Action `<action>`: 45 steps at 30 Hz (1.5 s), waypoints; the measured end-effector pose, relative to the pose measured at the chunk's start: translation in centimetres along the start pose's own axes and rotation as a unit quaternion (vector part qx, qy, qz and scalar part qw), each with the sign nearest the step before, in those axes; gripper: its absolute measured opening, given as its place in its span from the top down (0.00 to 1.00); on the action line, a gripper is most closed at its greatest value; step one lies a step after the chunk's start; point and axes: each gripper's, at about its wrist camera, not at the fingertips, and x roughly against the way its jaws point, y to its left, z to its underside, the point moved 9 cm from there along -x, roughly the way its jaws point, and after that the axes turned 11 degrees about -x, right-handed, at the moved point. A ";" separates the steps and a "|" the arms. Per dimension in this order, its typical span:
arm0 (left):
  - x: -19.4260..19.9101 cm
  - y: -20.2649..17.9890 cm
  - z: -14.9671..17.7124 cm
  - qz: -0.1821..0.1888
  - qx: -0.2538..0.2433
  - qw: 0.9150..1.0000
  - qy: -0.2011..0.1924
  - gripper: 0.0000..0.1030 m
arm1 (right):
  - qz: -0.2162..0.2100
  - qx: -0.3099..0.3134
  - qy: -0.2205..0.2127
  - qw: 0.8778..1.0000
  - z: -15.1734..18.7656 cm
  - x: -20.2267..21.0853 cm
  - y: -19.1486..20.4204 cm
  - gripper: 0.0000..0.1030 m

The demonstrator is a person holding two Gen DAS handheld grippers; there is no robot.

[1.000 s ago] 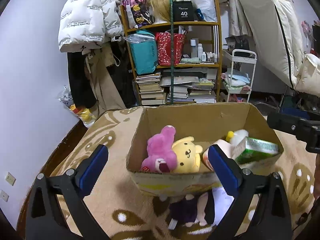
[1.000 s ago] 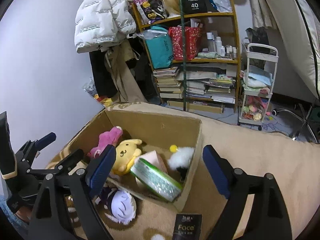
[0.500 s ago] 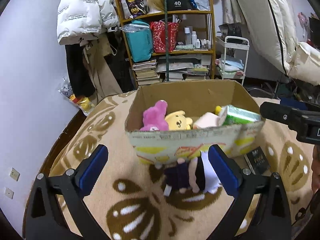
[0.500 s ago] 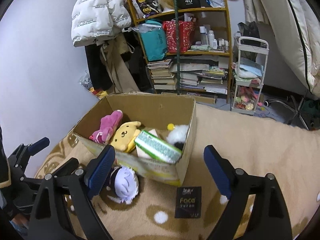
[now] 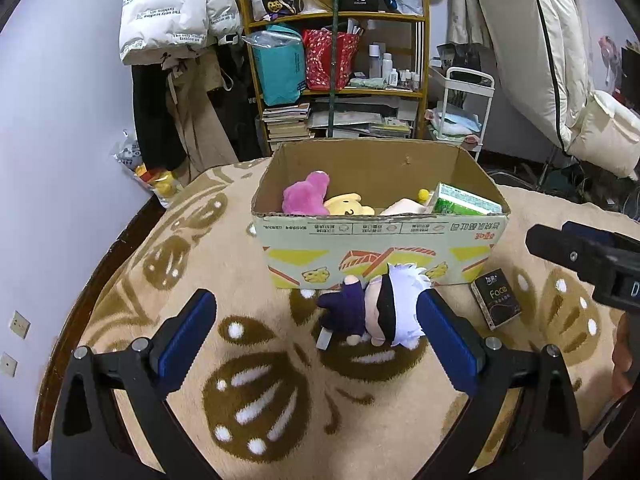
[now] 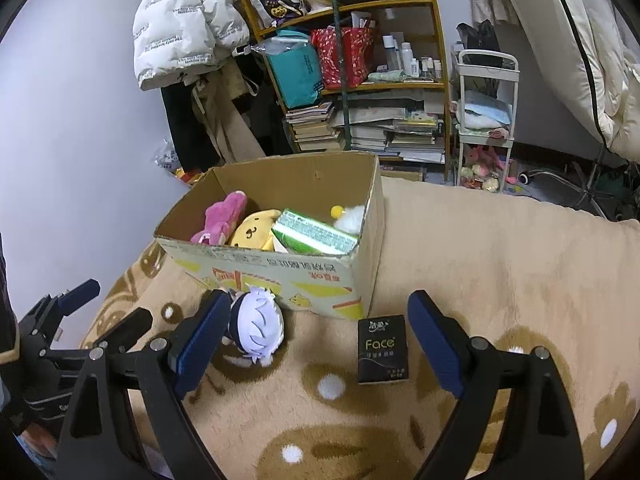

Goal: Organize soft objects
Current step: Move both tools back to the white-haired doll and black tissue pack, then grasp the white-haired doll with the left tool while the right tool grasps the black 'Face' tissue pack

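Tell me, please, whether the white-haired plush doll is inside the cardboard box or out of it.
Out. The white-haired plush doll lies on the patterned blanket against the cardboard box's front wall, outside the rim.

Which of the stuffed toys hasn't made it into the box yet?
The white-haired doll in dark clothes, lying on the rug against the front of the cardboard box. The pink plush and the yellow plush are inside.

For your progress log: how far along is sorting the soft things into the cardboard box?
Done: pink plush, yellow plush and green tissue pack sit in the box. In hand: nothing; left gripper and right gripper are open. Left: white-haired doll and black Face pack on the blanket.
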 end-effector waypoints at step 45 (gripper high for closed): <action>-11.5 -7.1 1.0 0.064 -0.081 0.993 0.060 0.04 | 0.050 -0.081 0.138 0.986 3.4 -11.7 -5.9 0.08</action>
